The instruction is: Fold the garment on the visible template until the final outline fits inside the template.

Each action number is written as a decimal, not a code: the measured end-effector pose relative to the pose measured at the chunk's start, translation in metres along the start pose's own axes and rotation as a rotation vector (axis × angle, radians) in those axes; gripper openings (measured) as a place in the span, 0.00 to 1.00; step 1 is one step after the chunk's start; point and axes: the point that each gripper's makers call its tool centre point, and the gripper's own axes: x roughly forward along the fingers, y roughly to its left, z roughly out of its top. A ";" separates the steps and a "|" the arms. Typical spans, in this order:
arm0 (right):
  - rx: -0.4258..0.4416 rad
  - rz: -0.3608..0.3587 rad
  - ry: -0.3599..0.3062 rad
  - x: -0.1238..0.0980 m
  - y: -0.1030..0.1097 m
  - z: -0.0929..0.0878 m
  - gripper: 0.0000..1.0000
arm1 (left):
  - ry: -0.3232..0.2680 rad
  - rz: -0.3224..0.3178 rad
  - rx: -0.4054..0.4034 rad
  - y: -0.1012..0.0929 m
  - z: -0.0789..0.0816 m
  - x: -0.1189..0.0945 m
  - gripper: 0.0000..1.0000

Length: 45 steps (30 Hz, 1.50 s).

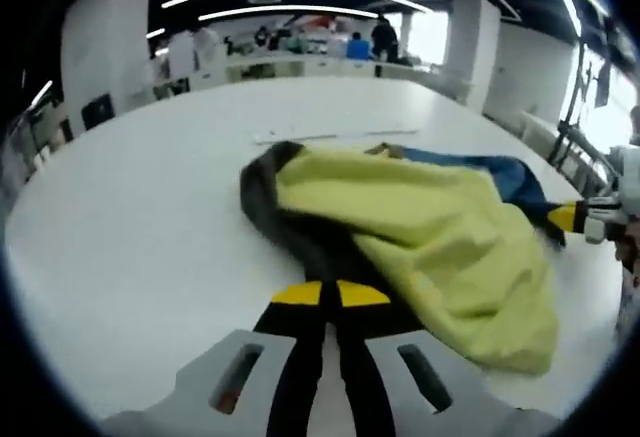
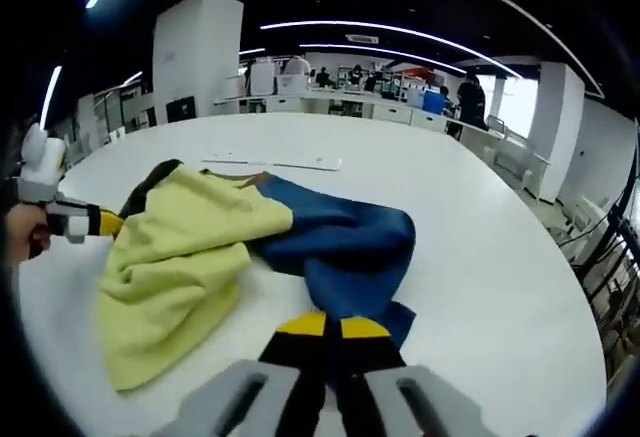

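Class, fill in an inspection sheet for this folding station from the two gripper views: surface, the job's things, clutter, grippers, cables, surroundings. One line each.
Surface: white table, bare and matte.
Job's things: garment lies crumpled, with yellow, blue and dark grey panels; thin template outline marked on the table beyond it, garment not fitted inside it.
Clutter: nothing seen.
Grippers: left gripper shut on the garment's dark edge; right gripper shut on the garment's blue part.
Cables: nothing seen.
Surroundings: open workroom with ceiling light strips, white pillars, far benches with people standing.
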 end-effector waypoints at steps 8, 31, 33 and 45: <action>0.012 -0.015 -0.025 -0.014 -0.022 0.012 0.00 | -0.020 0.002 0.047 0.014 0.013 -0.017 0.00; 0.209 -0.101 0.066 -0.001 -0.134 0.008 0.00 | 0.018 0.013 0.034 0.045 0.000 -0.031 0.00; 0.197 -0.103 0.077 0.001 -0.140 0.010 0.00 | 0.019 0.029 0.034 0.053 0.000 -0.033 0.00; 0.184 -0.119 0.121 0.010 -0.161 0.012 0.00 | 0.036 0.085 0.036 0.089 -0.005 -0.041 0.00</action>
